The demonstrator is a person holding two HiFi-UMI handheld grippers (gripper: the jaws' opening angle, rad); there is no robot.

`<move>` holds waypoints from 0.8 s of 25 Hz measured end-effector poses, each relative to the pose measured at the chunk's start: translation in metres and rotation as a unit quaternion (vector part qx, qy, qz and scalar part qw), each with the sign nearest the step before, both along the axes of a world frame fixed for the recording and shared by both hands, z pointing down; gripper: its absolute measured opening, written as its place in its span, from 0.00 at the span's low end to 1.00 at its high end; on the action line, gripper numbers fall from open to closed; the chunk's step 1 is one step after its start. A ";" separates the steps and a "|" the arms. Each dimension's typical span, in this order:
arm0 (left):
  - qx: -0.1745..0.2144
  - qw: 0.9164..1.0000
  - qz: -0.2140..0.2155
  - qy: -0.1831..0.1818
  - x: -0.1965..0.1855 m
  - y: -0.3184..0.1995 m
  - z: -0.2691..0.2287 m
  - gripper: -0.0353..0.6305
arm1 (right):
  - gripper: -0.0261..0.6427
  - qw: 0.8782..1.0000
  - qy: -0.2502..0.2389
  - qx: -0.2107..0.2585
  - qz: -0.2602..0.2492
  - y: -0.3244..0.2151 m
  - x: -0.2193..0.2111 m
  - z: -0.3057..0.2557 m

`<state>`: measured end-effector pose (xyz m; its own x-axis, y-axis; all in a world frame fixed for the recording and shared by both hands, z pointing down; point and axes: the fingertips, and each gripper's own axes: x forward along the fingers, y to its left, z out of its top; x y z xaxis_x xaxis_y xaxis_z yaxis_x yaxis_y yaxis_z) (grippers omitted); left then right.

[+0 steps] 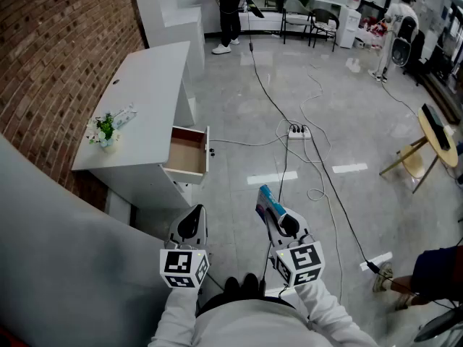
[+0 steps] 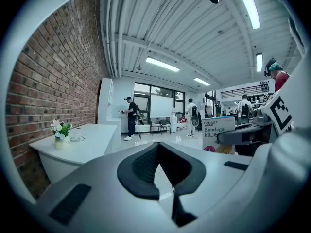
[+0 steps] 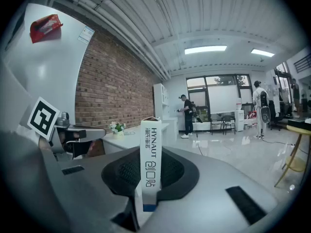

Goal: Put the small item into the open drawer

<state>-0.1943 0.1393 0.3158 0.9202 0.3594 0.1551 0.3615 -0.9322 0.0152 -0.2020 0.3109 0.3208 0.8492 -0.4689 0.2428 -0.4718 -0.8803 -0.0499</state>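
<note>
— What do the right gripper's [image 1: 274, 212] fingers [image 3: 121, 171] have between them?

— They are clamped on a bandage box [image 3: 150, 169], white with a blue end, printed HYNAUT. It stands upright on its narrow edge between the two dark pads, its top sticking out well past the fingertips. From the left gripper's view its broad face [image 2: 217, 132] shows off to the right of those fingers.

— And the left gripper [image 1: 192, 215]?

— Its fingers [image 2: 141, 171] are drawn together with the tips meeting, and nothing sits between them. Both grippers are held side by side over the grey tiled floor [image 1: 239, 121], pointing roughly level.

— Where is the open drawer [image 1: 185, 152] from the fingers?

— Ahead of the left fingertips and a little to their left, well apart from both grippers. It is pulled out of a white cabinet [image 1: 145, 100] along the brick wall [image 1: 58, 56], and its wooden inside looks bare. The box is further to the right of it, out over the floor.

— Anything on the cabinet top?

— A small vase of flowers [image 1: 105, 130], far beyond and left of the fingers, next to the wall.

— And ahead of the right fingers?

— A power strip [image 1: 299, 131] with cables trailing across the floor.
</note>
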 end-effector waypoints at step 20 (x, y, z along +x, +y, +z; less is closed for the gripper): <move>0.004 1.000 -0.011 -0.005 0.016 0.006 0.010 0.08 | 0.17 0.999 -0.027 0.005 -0.019 0.003 0.022 0.018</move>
